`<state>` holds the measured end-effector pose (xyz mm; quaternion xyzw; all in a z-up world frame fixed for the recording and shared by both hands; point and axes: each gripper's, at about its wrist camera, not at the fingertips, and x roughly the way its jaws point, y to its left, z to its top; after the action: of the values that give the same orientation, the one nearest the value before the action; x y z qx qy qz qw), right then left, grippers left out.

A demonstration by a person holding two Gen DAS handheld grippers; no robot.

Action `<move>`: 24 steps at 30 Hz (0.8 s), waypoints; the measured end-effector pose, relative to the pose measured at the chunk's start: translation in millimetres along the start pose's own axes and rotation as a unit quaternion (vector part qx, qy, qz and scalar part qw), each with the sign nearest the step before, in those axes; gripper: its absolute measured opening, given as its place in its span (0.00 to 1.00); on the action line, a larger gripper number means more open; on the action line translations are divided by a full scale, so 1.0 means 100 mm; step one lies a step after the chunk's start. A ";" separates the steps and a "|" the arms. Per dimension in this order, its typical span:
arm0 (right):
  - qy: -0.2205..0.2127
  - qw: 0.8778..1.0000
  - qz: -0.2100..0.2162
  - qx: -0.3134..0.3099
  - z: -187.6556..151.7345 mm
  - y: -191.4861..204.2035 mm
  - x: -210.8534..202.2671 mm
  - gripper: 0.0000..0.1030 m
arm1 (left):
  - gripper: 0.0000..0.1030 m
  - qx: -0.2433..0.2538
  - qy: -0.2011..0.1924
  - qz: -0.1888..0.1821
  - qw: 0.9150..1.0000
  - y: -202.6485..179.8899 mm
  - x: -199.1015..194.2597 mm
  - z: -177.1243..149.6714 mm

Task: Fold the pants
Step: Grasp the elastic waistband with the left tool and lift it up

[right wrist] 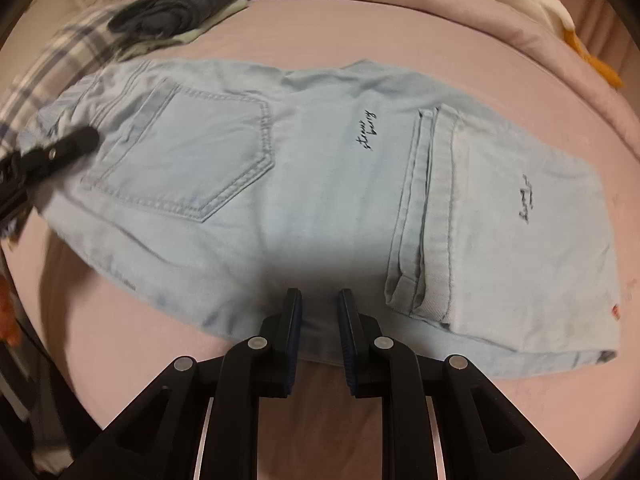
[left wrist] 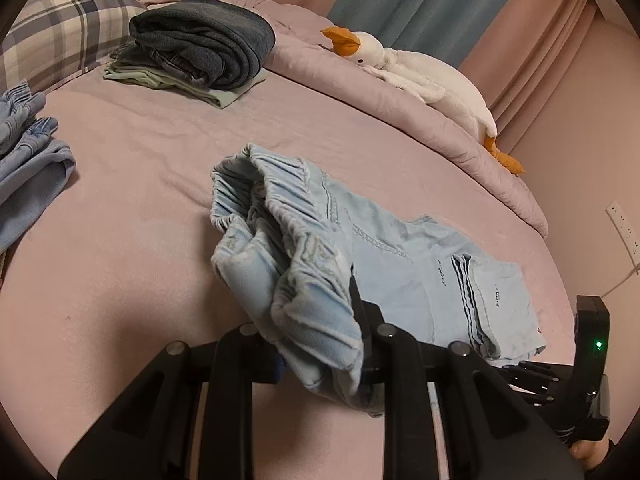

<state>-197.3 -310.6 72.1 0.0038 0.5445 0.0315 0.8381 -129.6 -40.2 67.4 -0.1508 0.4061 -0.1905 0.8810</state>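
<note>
Light blue denim pants lie partly folded on the pink bed, back pocket up, leg cuffs folded over at the right. In the left wrist view my left gripper is shut on the bunched elastic waistband of the pants and holds it lifted off the bed. It shows as a black finger at the waist end in the right wrist view. My right gripper is open, its fingers just above the near edge of the pants at mid-length, with nothing between them. It also shows at the right edge of the left wrist view.
A stack of folded dark jeans on a green garment lies at the far side of the bed. More blue clothes lie at the left. A plaid pillow and a white goose plush lie along the back.
</note>
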 end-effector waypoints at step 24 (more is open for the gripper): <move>-0.070 0.993 0.077 0.051 -0.23 -0.32 -0.42 0.20 | 0.22 0.095 -0.036 -0.012 0.995 -0.81 -0.24 0.21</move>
<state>-233.6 -345.9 100.1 0.0906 0.4835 0.0678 0.8680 -145.3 -97.7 130.4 -0.0781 0.3525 -0.2328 0.9030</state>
